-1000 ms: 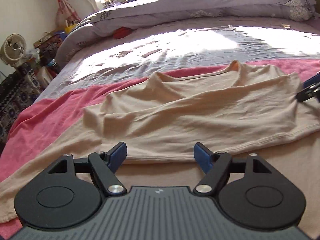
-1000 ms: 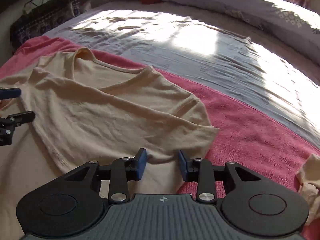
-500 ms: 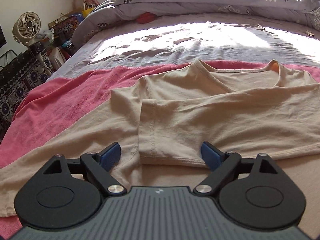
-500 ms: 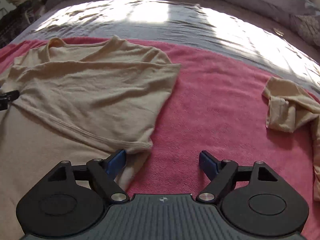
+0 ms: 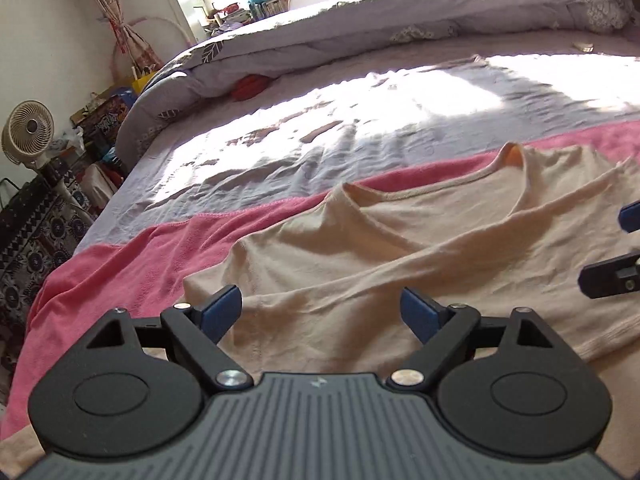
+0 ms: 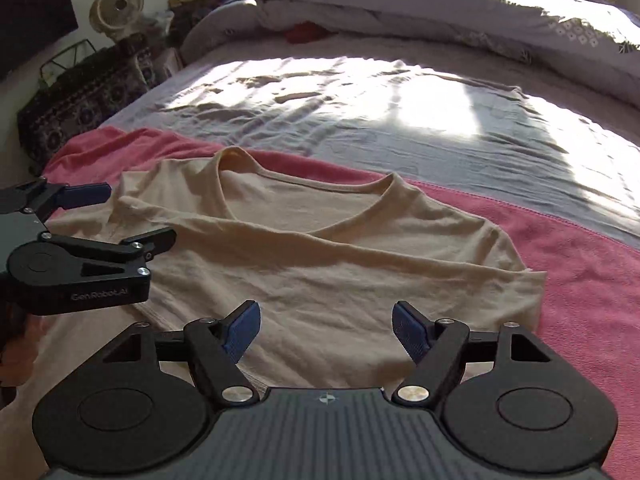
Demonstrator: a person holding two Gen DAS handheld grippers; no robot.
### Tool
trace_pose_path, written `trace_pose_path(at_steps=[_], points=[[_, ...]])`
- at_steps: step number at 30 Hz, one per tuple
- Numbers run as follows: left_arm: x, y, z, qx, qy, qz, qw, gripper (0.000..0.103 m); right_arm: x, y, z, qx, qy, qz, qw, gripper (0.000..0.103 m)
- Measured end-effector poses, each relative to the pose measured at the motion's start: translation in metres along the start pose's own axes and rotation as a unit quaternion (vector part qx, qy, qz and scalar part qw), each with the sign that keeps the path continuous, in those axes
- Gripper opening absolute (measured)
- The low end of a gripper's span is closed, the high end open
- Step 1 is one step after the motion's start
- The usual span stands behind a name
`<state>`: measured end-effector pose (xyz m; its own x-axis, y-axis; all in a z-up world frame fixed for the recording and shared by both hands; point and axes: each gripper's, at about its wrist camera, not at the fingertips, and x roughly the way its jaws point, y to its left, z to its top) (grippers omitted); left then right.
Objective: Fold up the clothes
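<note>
A beige T-shirt (image 5: 400, 248) lies half folded on a pink blanket (image 5: 132, 264), neckline toward the far side. One layer is laid across its body (image 6: 320, 248). My left gripper (image 5: 320, 312) hovers open above the shirt's left sleeve end, with nothing pinched. It shows at the left edge of the right wrist view as the left gripper (image 6: 134, 216). My right gripper (image 6: 326, 328) stands over the shirt's near hem. Its jaws are closing and the pads grip no cloth. Its fingertips (image 5: 628, 218) show at the right edge of the left wrist view.
The pink blanket (image 6: 592, 264) lies over a grey bedsheet (image 6: 400, 120), with a bunched grey duvet (image 5: 400, 16) at the far side. A small fan (image 5: 28, 132) and a patterned rug (image 5: 36, 232) are on the floor to the left. A red item (image 5: 250, 86) sits by the duvet.
The right gripper has swung left from the shirt's right edge to over its near hem, and its jaws stand wider than a second ago. The left view has shifted across the sleeve.
</note>
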<state>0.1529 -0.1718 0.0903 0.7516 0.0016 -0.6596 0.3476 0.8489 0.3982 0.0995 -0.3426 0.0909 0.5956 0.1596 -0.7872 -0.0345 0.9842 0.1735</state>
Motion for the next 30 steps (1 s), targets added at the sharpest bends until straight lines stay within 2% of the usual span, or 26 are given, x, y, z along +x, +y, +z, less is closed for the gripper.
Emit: trace_pose_path(at_steps=[1, 3, 6, 8, 10, 11, 13, 14, 16, 17, 18, 20, 23, 25, 27, 30], points=[[0.004, 0.013, -0.005, -0.007, 0.005, 0.016, 0.9998, 0.091, 0.008, -0.001, -0.003, 0.004, 0.013, 0.011, 1.000, 0.075], [0.012, 0.038, -0.015, -0.021, 0.015, 0.048, 0.9985, 0.095, 0.007, -0.003, -0.012, -0.012, 0.003, 0.015, 1.000, 0.076], [0.022, 0.085, -0.030, -0.053, 0.044, 0.106, 0.9919, 0.095, -0.003, -0.001, -0.013, -0.030, 0.023, -0.009, 0.999, 0.076], [0.029, 0.122, -0.043, -0.086, 0.086, 0.164, 0.9789, 0.095, -0.009, 0.008, -0.008, -0.044, 0.033, -0.037, 0.998, 0.076], [0.025, 0.175, -0.065, -0.167, 0.120, 0.188, 0.9603, 0.094, -0.018, 0.029, -0.003, -0.082, 0.020, -0.057, 0.995, 0.076], [0.014, 0.201, -0.081, -0.219, 0.122, 0.184, 0.9503, 0.094, -0.022, 0.046, 0.001, -0.113, 0.012, -0.061, 0.992, 0.077], [-0.007, 0.253, -0.114, -0.321, 0.126, 0.174, 0.9223, 0.094, -0.025, 0.087, 0.006, -0.182, -0.007, -0.059, 0.981, 0.078], [-0.019, 0.277, -0.136, -0.376, 0.125, 0.165, 0.9034, 0.093, -0.025, 0.111, 0.006, -0.218, -0.017, -0.053, 0.974, 0.079], [-0.044, 0.318, -0.185, -0.481, 0.124, 0.137, 0.8569, 0.092, -0.022, 0.167, 0.004, -0.295, -0.038, -0.031, 0.954, 0.080], [-0.057, 0.337, -0.211, -0.532, 0.123, 0.120, 0.8293, 0.090, -0.019, 0.198, -0.001, -0.331, -0.048, -0.018, 0.942, 0.080], [-0.069, 0.348, -0.232, -0.575, 0.097, 0.082, 0.8085, 0.087, -0.015, 0.229, -0.007, -0.365, -0.055, 0.000, 0.929, 0.080], [-0.093, 0.371, -0.275, -0.652, 0.045, 0.007, 0.7566, 0.085, -0.007, 0.290, -0.019, -0.423, -0.070, 0.034, 0.903, 0.080], [-0.110, 0.389, -0.304, -0.698, 0.041, 0.010, 0.7146, 0.084, 0.002, 0.380, -0.033, -0.481, -0.100, 0.071, 0.868, 0.081], [-0.121, 0.400, -0.321, -0.720, 0.029, 0.005, 0.6932, 0.084, 0.005, 0.427, -0.043, -0.508, -0.132, 0.093, 0.846, 0.083], [-0.132, 0.410, -0.338, -0.741, 0.017, 0.001, 0.6711, 0.084, 0.010, 0.468, -0.057, -0.543, -0.161, 0.110, 0.817, 0.084], [-0.149, 0.426, -0.365, -0.749, 0.026, 0.014, 0.6615, 0.084, 0.023, 0.519, -0.083, -0.596, -0.197, 0.115, 0.770, 0.084]])
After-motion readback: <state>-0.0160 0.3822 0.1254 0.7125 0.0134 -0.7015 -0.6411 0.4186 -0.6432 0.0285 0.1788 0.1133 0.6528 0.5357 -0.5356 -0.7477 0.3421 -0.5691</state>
